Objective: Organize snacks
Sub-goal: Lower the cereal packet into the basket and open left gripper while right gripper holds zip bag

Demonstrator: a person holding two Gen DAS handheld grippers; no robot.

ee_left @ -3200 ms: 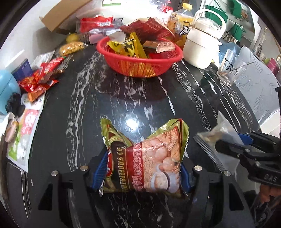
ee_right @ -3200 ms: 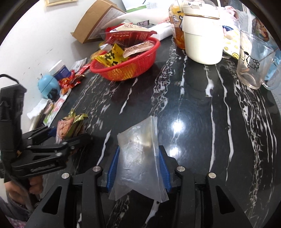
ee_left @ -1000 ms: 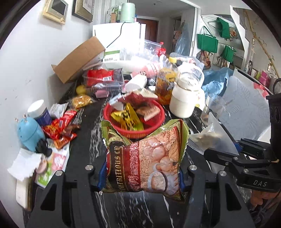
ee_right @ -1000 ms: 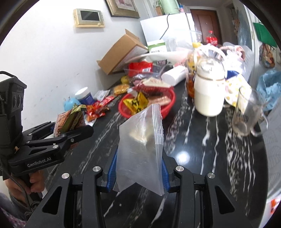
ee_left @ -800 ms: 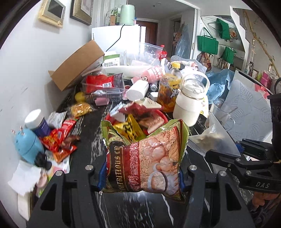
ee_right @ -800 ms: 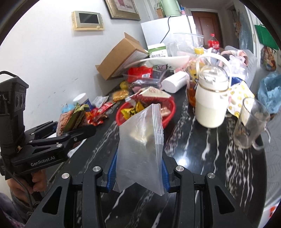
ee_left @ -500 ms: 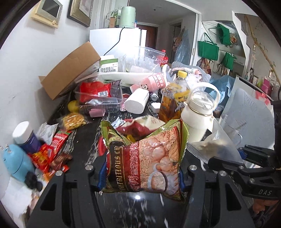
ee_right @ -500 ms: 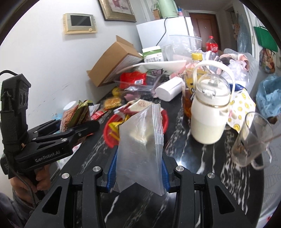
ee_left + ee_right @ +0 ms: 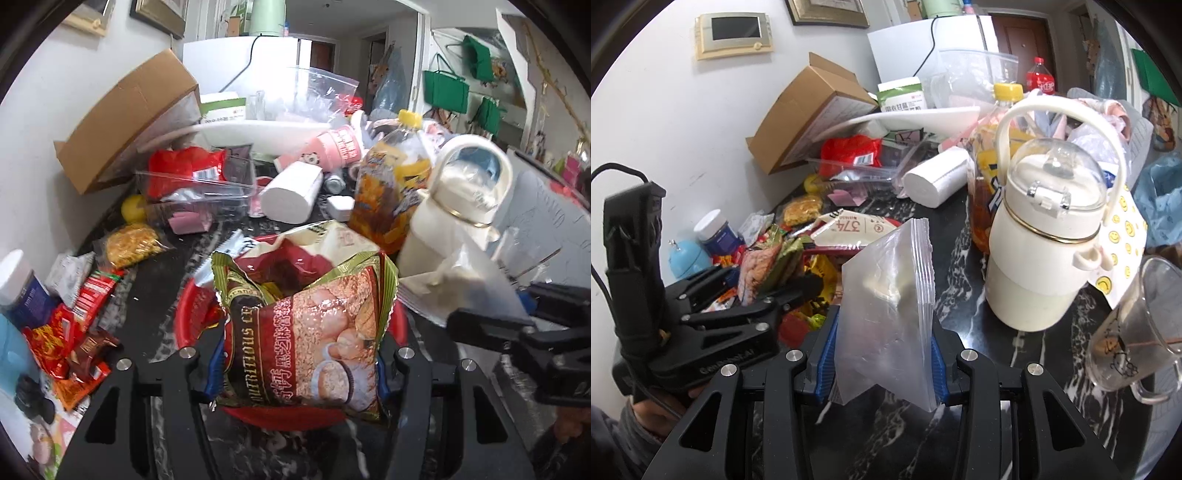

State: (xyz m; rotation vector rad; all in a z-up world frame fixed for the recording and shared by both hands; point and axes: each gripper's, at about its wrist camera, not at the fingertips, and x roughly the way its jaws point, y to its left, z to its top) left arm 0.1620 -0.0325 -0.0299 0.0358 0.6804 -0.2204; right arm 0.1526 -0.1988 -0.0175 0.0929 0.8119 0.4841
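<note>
Over the last few seconds we have carried both loads forward from bare table (image 9: 1049, 354) to the red basket (image 9: 186, 310). Our left gripper (image 9: 295, 354) is clamped on the cereal pouch (image 9: 306, 332), which now hangs right over the basket, whose rim shows on either side of and below it. We judge the pouch is about ready to be dropped in with the snacks already there.

Our right gripper (image 9: 882, 354) pinches a clear zip bag (image 9: 886, 306), held upright just beside the basket and near the white jug (image 9: 1045, 258).

The left view hides most of the basket's contents behind the pouch; the right view shows them from the side, along with the glass mug (image 9: 1130, 332) to the right. Only the left view shows the loose red packets (image 9: 74, 332) still lying on the table, waiting to be sorted.
</note>
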